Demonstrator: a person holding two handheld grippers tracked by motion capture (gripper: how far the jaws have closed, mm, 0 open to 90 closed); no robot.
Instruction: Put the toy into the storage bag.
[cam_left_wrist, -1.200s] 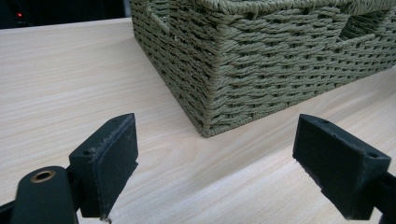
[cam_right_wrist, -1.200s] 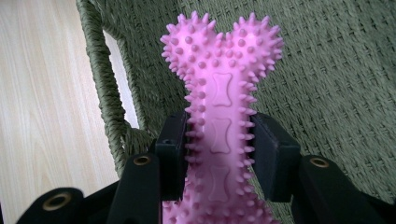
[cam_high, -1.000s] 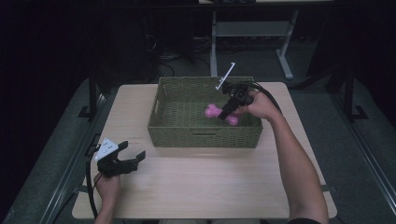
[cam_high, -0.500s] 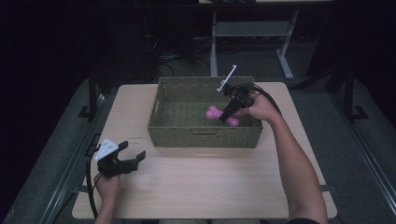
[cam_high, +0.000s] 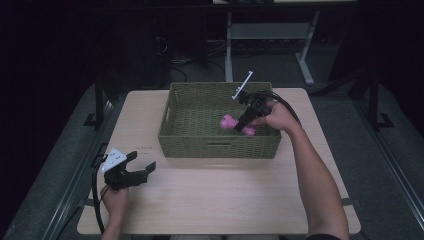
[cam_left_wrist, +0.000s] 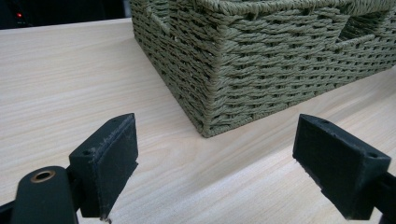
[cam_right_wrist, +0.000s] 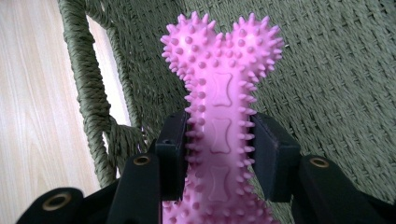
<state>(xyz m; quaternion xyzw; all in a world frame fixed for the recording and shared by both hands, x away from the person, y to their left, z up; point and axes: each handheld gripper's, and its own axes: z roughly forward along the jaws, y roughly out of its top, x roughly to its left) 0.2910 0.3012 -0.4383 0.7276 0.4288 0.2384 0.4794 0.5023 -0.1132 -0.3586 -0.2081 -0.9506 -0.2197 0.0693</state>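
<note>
1. The right gripper (cam_high: 245, 125) has its fingers (cam_right_wrist: 275, 154) clamped on the shaft of the pink spiked bone toy (cam_right_wrist: 223, 116), inside the woven basket (cam_high: 172, 102), right of middle.
2. Judged progress: the toy is grasped (whether it sits on the basket floor cannot be told); release or lift-out remains.
3. Its long axis runs along the fingers, knobbed end pointing away from the hand.
4. The left gripper (cam_high: 131, 172) idles wide open and empty on the desk (cam_high: 225, 200).

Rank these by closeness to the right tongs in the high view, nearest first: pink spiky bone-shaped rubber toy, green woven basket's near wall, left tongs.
1. Pink spiky bone-shaped rubber toy: clamped in the right tongs, inside the basket.
2. Green woven basket's near wall: just in front of them.
3. Left tongs: far off at the table's near left corner.
</note>
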